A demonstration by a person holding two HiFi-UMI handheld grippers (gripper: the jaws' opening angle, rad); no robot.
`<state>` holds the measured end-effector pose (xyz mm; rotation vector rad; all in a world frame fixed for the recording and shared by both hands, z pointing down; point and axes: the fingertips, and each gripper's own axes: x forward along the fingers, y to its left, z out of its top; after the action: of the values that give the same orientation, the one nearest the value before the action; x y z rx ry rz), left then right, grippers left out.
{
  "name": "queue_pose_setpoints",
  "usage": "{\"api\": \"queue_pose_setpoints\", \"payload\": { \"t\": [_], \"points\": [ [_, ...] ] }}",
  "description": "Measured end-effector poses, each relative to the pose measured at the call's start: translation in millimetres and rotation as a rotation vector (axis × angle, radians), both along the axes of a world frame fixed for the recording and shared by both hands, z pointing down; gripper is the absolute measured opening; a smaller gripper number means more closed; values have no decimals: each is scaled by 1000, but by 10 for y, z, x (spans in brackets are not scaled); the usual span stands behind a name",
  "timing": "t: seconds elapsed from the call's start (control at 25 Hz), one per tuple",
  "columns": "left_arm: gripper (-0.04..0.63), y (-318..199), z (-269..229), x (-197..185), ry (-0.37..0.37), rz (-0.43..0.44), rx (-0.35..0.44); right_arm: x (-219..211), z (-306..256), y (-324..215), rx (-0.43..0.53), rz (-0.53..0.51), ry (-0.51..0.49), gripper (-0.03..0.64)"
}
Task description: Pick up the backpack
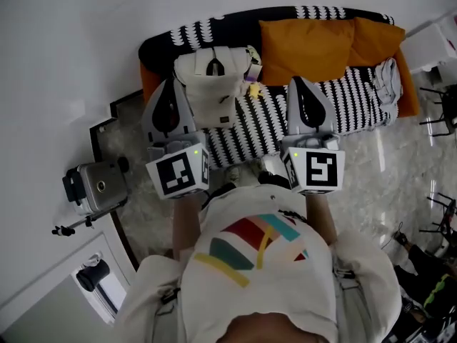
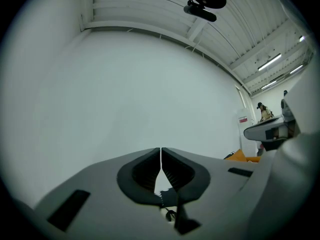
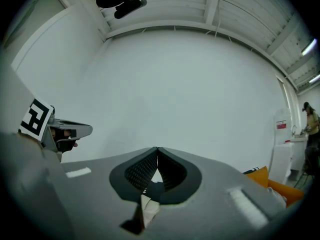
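Observation:
A cream backpack (image 1: 211, 84) lies on a black-and-white patterned sofa (image 1: 343, 95), in the upper middle of the head view. My left gripper (image 1: 170, 84) hovers just left of the backpack, its jaws shut and empty. To the backpack's right, over the patterned cover, my right gripper (image 1: 300, 83) is also shut with nothing in it. Both point level toward the white wall. In the left gripper view the left gripper (image 2: 160, 159) shows closed pads against the wall. The right gripper (image 3: 157, 156) looks the same in the right gripper view. Neither gripper touches the backpack.
Two orange cushions (image 1: 307, 45) and a folded grey cloth (image 1: 389, 81) lie on the sofa's right part. A small yellow thing (image 1: 253, 89) sits beside the backpack. A camera on a stand (image 1: 96, 184) is on the floor at the left. A white cabinet (image 1: 435, 45) stands far right.

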<state>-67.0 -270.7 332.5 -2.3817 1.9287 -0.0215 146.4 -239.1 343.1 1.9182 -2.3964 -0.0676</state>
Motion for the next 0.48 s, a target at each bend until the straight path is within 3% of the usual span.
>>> {"api": "queue_pose_setpoints", "payload": {
  "t": [0.36, 0.44, 0.48],
  "points": [
    [28, -73, 119, -115, -55, 8, -32, -272, 148, -236, -27, -85, 44, 5],
    [118, -122, 187, -113, -74, 32, -53, -331, 220, -301, -52, -113, 76, 32],
    [130, -139, 222, -119, -81, 39, -64, -344, 256, -333, -66, -123, 89, 36]
  ]
}}
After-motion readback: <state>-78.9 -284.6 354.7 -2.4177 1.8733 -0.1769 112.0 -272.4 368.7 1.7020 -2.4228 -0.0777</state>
